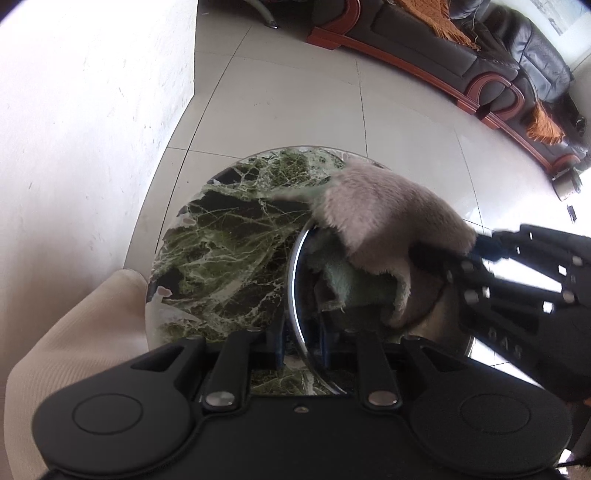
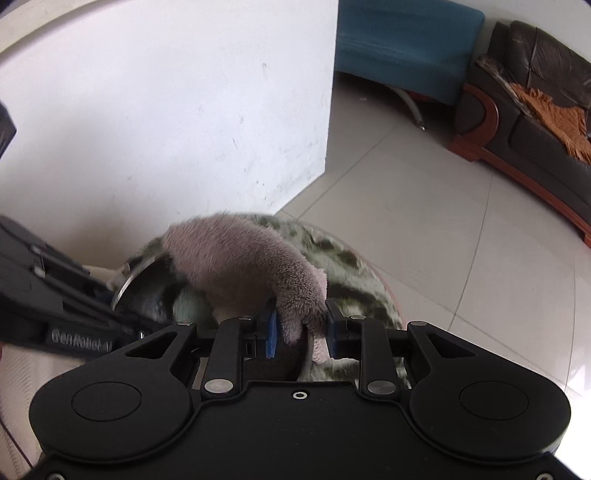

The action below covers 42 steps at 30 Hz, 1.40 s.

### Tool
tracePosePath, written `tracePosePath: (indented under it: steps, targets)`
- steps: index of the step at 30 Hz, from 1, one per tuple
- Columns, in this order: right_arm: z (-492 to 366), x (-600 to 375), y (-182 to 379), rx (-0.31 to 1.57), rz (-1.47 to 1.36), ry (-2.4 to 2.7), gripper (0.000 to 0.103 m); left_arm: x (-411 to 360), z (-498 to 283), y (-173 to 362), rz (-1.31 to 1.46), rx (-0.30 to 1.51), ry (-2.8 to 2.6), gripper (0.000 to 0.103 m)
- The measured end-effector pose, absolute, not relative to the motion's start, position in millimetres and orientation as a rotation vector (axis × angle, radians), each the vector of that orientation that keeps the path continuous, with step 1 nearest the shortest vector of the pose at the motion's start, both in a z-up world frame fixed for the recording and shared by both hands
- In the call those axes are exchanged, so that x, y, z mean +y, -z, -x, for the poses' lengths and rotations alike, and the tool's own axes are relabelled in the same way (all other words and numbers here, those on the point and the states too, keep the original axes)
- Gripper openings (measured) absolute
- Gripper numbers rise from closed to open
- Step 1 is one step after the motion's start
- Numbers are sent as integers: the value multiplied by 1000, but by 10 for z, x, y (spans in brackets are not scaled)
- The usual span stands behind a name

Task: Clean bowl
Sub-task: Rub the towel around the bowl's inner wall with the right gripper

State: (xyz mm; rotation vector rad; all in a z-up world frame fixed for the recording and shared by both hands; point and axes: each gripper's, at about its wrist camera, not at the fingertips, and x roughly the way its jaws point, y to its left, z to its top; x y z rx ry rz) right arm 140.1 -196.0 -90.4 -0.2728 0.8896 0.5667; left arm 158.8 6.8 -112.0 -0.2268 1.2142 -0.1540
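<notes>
Left gripper [image 1: 301,349] pinches the rim of the steel bowl [image 1: 295,280] between its blue-padded fingers, jaws narrow, one finger outside the rim and one inside. Right gripper [image 2: 301,332] is clamped on a fold of the fluffy pinkish-grey cloth [image 2: 243,266], its blue pads pressing the fabric from both sides, with a tail of cloth hanging down between them.

From the left wrist view, the bowl sits at about 5 o'clock on the round green marble table [image 1: 229,251], tipped so its bright rim faces the camera as an arc. The cloth drapes over the bowl's far edge and into its hollow, showing a pale green underside [image 1: 351,284] where it folds. The right gripper's black body enters from 3 o'clock, reaching into the cloth.

From the right wrist view, the bowl's rim [image 2: 129,284] peeks out at 9 o'clock of the cloth, and the left gripper's black frame comes in from the left edge.

Beyond the table, pale floor tiles [image 1: 314,92] spread towards 12 o'clock. A white wall [image 1: 92,110] stands at 10 o'clock. A dark leather sofa [image 1: 517,55] with a reddish wooden base and an orange fringed throw [image 1: 439,26] curves along 1 to 2 o'clock. A cream ribbed sleeve [image 1: 74,332] shows at 8 o'clock
</notes>
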Motion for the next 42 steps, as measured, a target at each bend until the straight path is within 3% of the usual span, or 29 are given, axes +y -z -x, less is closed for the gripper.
tracePosePath:
  steps: [42]
  targets:
    - [-1272, -2095, 945, 942, 227, -558, 24, 47, -1623, 1151, 178, 1205, 159, 18]
